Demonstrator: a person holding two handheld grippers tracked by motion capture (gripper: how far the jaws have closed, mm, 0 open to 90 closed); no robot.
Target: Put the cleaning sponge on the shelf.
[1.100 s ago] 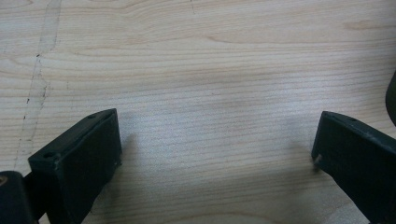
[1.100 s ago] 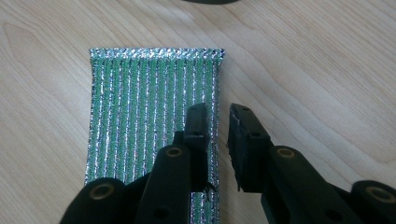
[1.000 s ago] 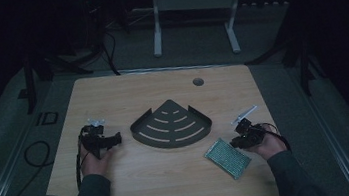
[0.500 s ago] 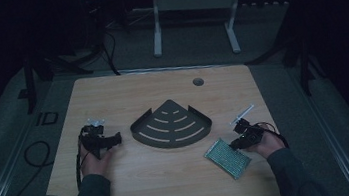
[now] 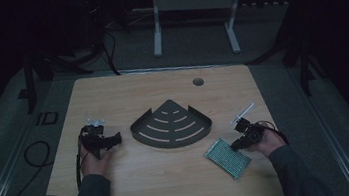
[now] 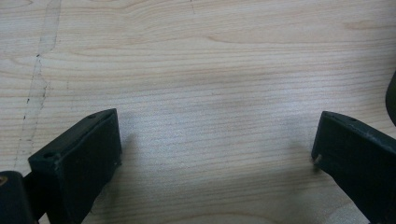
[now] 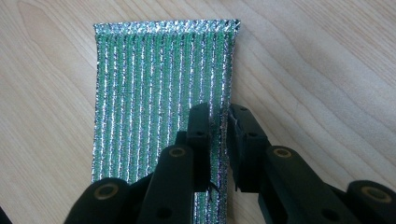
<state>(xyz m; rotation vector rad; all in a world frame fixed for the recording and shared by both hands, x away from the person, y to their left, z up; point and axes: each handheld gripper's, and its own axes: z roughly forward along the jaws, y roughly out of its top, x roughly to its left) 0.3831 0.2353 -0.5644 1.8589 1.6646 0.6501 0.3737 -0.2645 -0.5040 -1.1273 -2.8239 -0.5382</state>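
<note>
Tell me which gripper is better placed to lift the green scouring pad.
Right. The right gripper already has its jaws nearly closed over the green scouring pad's edge, while the left gripper sits open across the corner rack, over bare table.

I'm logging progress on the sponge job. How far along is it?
Early. The right gripper has its jaws pinched on the edge of the green scouring pad, which lies flat on the table. Nothing is in the corner rack. The left gripper waits open over bare wood.
</note>
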